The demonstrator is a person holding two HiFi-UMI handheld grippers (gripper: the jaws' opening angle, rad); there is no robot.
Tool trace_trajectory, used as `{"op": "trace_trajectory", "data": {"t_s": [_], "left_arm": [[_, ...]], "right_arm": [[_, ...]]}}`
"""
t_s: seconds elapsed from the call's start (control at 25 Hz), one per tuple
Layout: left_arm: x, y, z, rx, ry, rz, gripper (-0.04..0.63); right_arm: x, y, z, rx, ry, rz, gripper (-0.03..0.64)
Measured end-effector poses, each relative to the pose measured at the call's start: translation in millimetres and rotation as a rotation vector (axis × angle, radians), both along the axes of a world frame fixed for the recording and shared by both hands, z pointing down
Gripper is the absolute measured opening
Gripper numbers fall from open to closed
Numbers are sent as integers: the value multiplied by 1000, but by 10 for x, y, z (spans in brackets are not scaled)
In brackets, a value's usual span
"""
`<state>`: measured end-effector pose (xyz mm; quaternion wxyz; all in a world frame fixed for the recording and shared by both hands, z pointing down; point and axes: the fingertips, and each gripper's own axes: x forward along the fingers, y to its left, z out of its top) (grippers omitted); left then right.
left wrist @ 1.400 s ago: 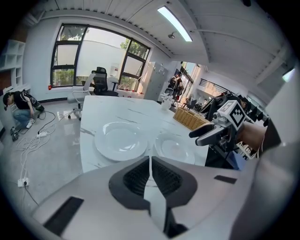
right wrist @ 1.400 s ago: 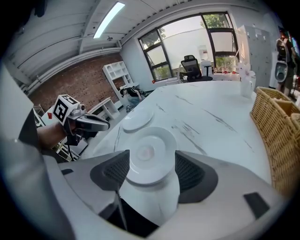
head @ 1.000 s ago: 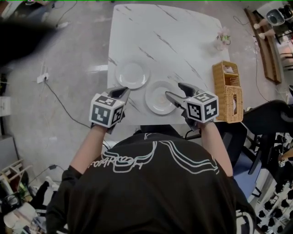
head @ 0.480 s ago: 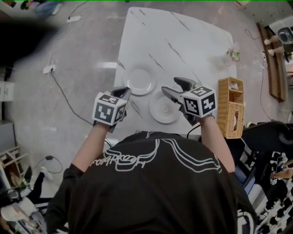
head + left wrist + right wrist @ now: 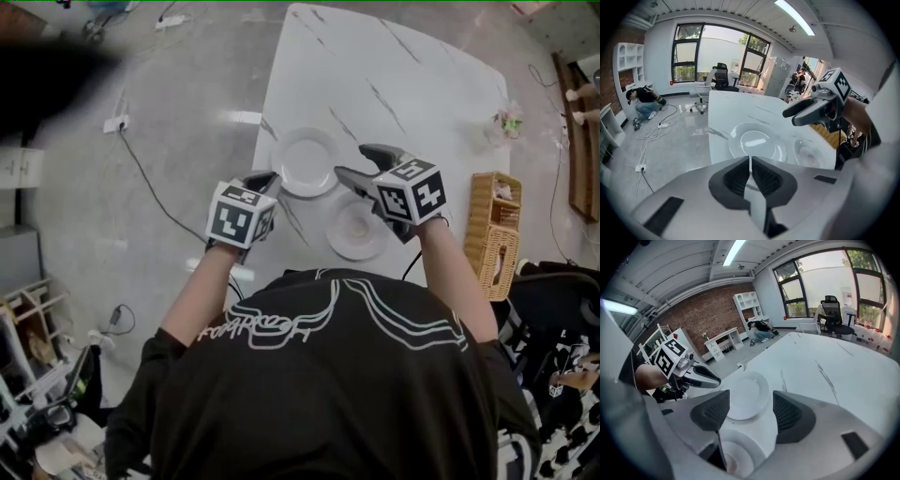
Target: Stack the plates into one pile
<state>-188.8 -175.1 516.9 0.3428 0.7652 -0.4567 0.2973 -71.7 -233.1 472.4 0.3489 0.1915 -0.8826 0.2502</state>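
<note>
Two white plates lie on the white marble table [image 5: 412,84]. The larger plate [image 5: 307,162] [image 5: 757,143] [image 5: 745,394] is farther out, and the smaller, deeper one [image 5: 356,230] [image 5: 808,154] [image 5: 736,453] sits near the front edge. My left gripper [image 5: 265,179] [image 5: 750,161] is shut and empty, its tips at the table's left edge just short of the larger plate. My right gripper [image 5: 356,161] [image 5: 750,411] is open and hovers by the larger plate's right rim, which shows between its jaws. The smaller plate lies below and behind it.
A wicker basket [image 5: 492,230] stands at the table's right edge, with a small flower vase [image 5: 509,120] beyond it. Cables and a power strip [image 5: 117,122] lie on the floor to the left. An office chair [image 5: 721,77] stands past the table's far end.
My right gripper has moved forward from over the smaller plate to the larger plate's right side. The left gripper has stayed shut by the table's left edge. The head view has shifted.
</note>
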Motion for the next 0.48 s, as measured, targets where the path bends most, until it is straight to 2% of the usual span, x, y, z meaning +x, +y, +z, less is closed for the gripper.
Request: {"op": "trace_trajectory", "data": {"t_s": [0.28,0.48], "left_arm": [[-58,-62,157,-38,-24,5,35],[-71,-95,204,-38,-2,0,35]], "right_arm": [[-134,-49,284,-69,19,-27,300],[-182,-98,408,-118,5,-12,299]]}}
